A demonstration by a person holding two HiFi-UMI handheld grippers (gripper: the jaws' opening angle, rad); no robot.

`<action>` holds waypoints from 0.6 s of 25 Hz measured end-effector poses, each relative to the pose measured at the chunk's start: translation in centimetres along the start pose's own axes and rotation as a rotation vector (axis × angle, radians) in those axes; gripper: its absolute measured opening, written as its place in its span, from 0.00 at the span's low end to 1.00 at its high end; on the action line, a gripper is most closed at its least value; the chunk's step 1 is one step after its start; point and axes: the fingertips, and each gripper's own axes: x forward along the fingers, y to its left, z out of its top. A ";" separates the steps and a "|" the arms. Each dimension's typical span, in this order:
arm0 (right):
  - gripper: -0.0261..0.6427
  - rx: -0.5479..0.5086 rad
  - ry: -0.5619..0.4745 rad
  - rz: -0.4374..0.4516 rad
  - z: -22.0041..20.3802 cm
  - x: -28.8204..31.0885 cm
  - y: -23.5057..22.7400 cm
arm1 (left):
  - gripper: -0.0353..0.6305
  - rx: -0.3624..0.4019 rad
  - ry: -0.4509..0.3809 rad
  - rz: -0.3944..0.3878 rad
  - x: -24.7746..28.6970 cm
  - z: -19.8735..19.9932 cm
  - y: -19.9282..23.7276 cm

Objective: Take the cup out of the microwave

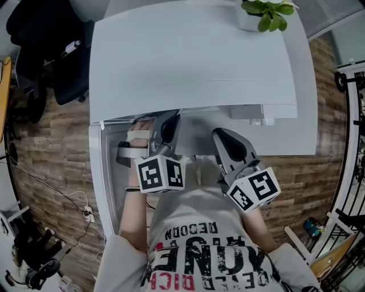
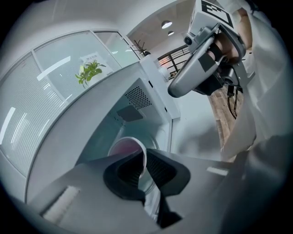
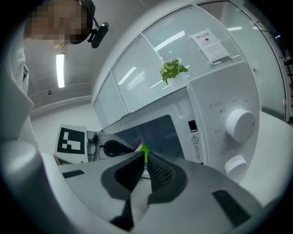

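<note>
A white cup with a pink inside stands in the open white microwave. My left gripper reaches into the cavity and is shut on the cup's rim, with the thin wall pinched between its pads. In the right gripper view the cup shows in the cavity, with a dark finger of the left gripper beside it. My right gripper hangs just in front of the opening, its jaws shut with nothing between them. A small green patch shows beyond its tips.
The microwave door swings open to the left. Two white knobs sit on the control panel at the right. A potted plant stands on the microwave's top. The floor is wood, with cables and a dark chair at the left.
</note>
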 end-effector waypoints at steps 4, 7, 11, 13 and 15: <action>0.08 -0.007 -0.005 -0.014 0.0 0.1 0.7 | 0.10 -0.001 -0.017 -0.005 -0.9 0.0 -0.2; 0.08 -0.012 -0.013 -0.026 -0.2 -0.1 1.1 | 0.10 -0.004 -0.036 -0.010 -1.5 0.1 -0.7; 0.08 -0.013 -0.026 -0.040 -0.4 -0.4 1.9 | 0.10 0.003 -0.049 -0.010 -2.3 0.0 -1.0; 0.08 -0.017 -0.031 -0.047 -0.4 -0.6 2.1 | 0.10 0.004 -0.057 -0.008 -2.6 0.1 -1.1; 0.08 -0.022 -0.035 -0.052 -0.4 -0.9 2.2 | 0.10 0.008 -0.063 -0.005 -2.9 0.3 -1.2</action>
